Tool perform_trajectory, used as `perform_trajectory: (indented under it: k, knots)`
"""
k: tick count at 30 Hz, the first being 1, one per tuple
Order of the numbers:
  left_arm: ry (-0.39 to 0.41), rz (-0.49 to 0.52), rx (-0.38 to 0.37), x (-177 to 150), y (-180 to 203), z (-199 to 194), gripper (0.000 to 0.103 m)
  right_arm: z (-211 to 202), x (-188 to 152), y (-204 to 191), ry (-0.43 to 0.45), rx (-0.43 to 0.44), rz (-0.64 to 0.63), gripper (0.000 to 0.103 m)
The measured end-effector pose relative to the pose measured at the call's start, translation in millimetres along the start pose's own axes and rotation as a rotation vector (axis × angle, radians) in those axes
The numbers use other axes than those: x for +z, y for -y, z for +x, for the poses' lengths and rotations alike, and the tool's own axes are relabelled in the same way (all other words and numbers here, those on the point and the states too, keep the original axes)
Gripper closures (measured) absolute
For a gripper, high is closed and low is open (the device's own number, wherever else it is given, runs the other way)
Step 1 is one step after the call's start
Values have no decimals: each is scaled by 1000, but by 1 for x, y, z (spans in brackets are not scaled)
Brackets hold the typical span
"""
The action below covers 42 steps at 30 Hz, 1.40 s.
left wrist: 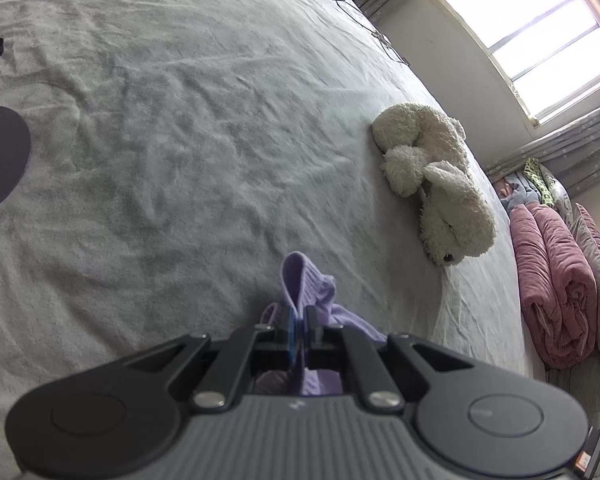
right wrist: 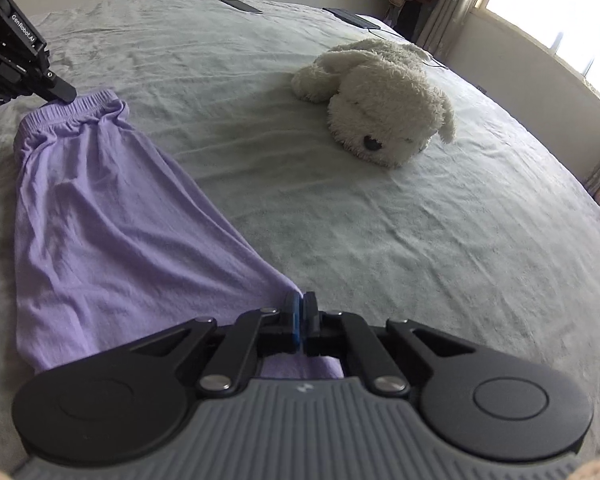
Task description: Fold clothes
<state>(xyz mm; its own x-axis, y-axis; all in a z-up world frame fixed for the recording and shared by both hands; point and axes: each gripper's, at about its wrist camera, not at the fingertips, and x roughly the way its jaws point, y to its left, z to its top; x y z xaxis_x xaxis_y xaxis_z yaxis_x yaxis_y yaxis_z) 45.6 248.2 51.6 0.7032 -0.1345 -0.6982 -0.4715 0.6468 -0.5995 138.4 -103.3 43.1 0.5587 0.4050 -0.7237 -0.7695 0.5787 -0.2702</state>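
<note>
Stretching purple pants (right wrist: 112, 216) flat on bed (right wrist: 380, 240): our left tool (left wrist: 299, 322) pinches the waistband, right tool (right wrist: 299, 312) pinches the hem, lower center. Next, bring ends together.

A white plush dog (right wrist: 374, 102) is lying on its side on the grey bedspread (right wrist: 380, 240), toward the right (its dark nose is facing the near edge). Two dark flat devices (right wrist: 242, 5) are sitting at the far edge. A rolled pink blanket (left wrist: 556, 280) is resting beside the bed under the window (left wrist: 532, 36).
</note>
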Motion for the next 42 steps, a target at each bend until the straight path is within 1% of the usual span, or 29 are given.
perform_trajectory:
  k: [3,7,9,11,13,14,15,16,17,18,20,21,23,24,26,28,30,31,34,36,37,38,40,42]
  knots:
    - [-1,1,0,0,1,0,99,9,-2,-4,-15,-30,-10,103]
    - [-3,-14,2,0,-1,0,99,9,-3,-6,15,-74,26,103]
    - [-8,-25,-3,1,-3,0,99,11,-3,-9,10,-95,24,103]
    - [-17,-37,-18,2,-5,0,99,12,-3,-13,3,-100,22,103]
    - [-30,-49,-45,3,-8,1,99,7,0,-15,20,-95,49,102]
    - [-46,-54,-74,3,-9,2,99,1,4,-17,38,-84,71,101]
    - [-65,-61,-102,4,-10,4,99,-6,9,-21,60,-74,89,91]
    - [-87,-73,-125,4,-11,6,99,-12,15,-29,80,-62,102,87]
    - [-106,-91,-138,3,-13,8,99,-17,22,-39,98,-44,108,87]
    - [-119,-112,-147,3,-16,10,98,-23,29,-49,117,-26,114,84]
    - [-136,-146,-162,3,-22,12,98,-32,43,-70,159,35,133,72]
    - [-145,-163,-169,3,-25,13,98,-34,50,-80,174,78,149,60]
    - [-162,-182,-182,4,-31,15,97,-32,63,-97,189,177,189,59]
    - [-172,-185,-189,4,-34,16,95,-30,70,-102,190,212,216,59]
    - [-194,-197,-201,3,-42,17,93,-23,85,-106,187,259,287,59]
    - [-214,-205,-212,2,-49,18,93,-14,97,-100,171,287,388,59]
    - [-217,-180,-218,1,-53,15,93,-4,110,-94,148,306,479,59]
    - [-219,-149,-224,1,-52,14,93,-1,116,-96,136,302,485,59]
    - [-240,-56,-237,-1,-47,14,90,7,132,-109,94,295,438,59]
    - [-251,-1,-238,-2,-44,15,89,12,138,-119,60,313,416,59]
    - [-249,17,-231,-2,-43,14,89,17,141,-123,42,318,412,59]
    - [-246,34,-225,-2,-41,14,94,22,143,-125,24,314,409,59]
    - [-247,63,-229,-2,-40,13,94,30,146,-129,-4,300,406,59]
    - [-251,88,-242,-1,-41,12,92,34,147,-127,-12,309,423,59]
